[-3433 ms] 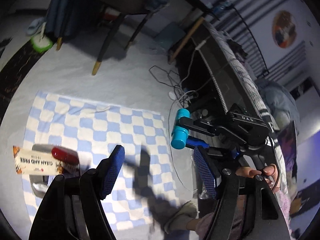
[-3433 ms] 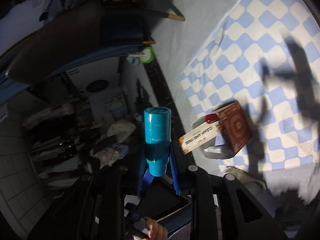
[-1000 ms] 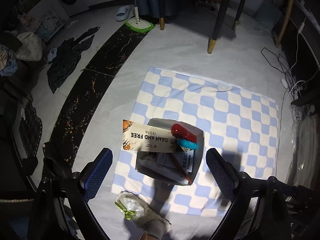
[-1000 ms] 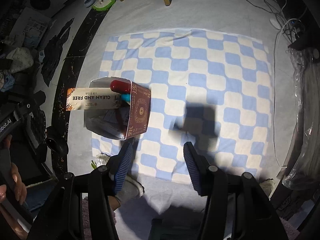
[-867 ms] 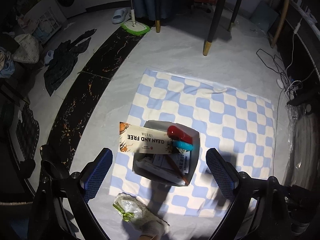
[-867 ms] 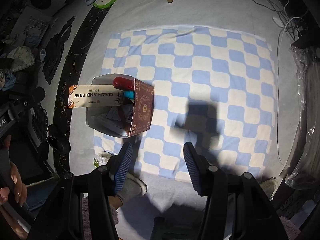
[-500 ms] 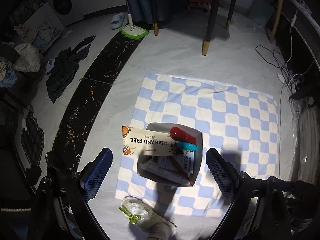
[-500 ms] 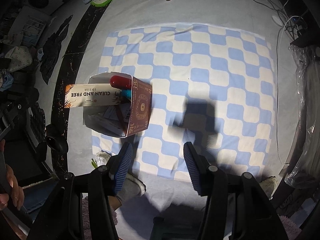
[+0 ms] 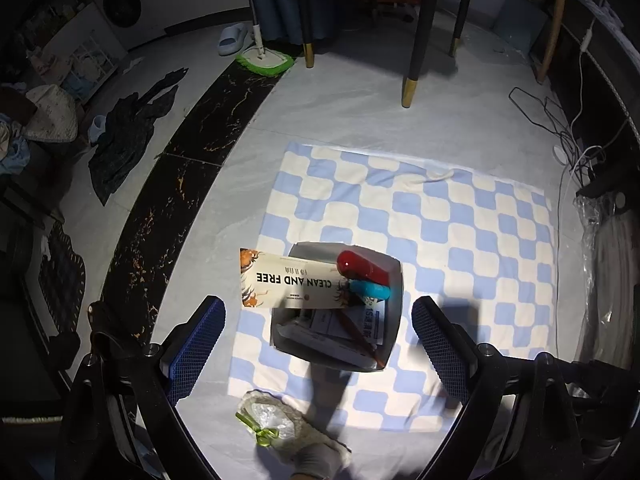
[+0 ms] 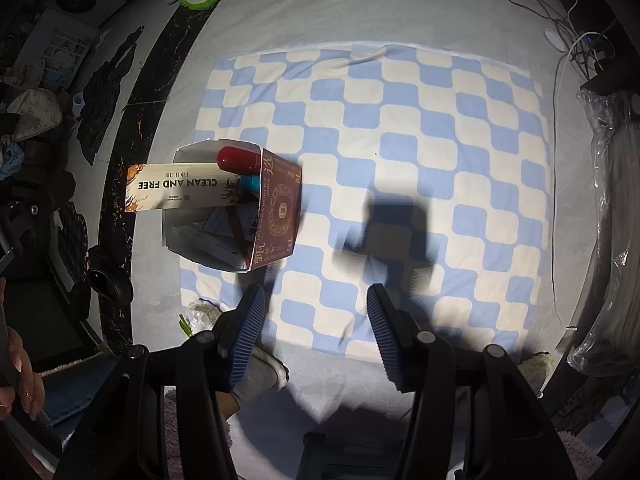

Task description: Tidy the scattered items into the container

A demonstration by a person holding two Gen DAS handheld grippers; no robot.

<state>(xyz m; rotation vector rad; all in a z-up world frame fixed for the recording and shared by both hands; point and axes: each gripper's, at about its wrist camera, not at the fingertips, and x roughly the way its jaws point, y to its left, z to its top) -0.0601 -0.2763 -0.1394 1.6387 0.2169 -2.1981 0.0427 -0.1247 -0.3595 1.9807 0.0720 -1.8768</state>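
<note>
A box container (image 9: 394, 320) with a dark red outer side (image 10: 278, 208) stands on the blue-and-white checked cloth (image 9: 460, 240). In it lie a long "CLEAN AND FREE" carton (image 9: 288, 280) sticking out over the left rim, a red cylinder (image 9: 362, 267), a teal bottle (image 9: 370, 290), papers and a thin stick. The carton (image 10: 176, 187), red cylinder (image 10: 237, 159) and teal bottle (image 10: 250, 182) also show in the right wrist view. My left gripper (image 9: 316, 336) is open and empty, high above the box. My right gripper (image 10: 316, 328) is open and empty, above the cloth (image 10: 400, 128) to the box's right.
A socked foot with a crumpled plastic bag (image 9: 268, 420) lies at the cloth's near edge. Chair legs (image 9: 412, 76), a green mop (image 9: 264, 60) and a slipper (image 9: 232, 38) stand beyond the cloth. Cables (image 9: 560, 128) run along the right. Clothes (image 9: 128, 136) lie at left.
The right gripper held the teal bottle 3.4 s ago; the bottle now lies in the box and both grippers are empty. Over the last second both cameras have only drifted slightly.
</note>
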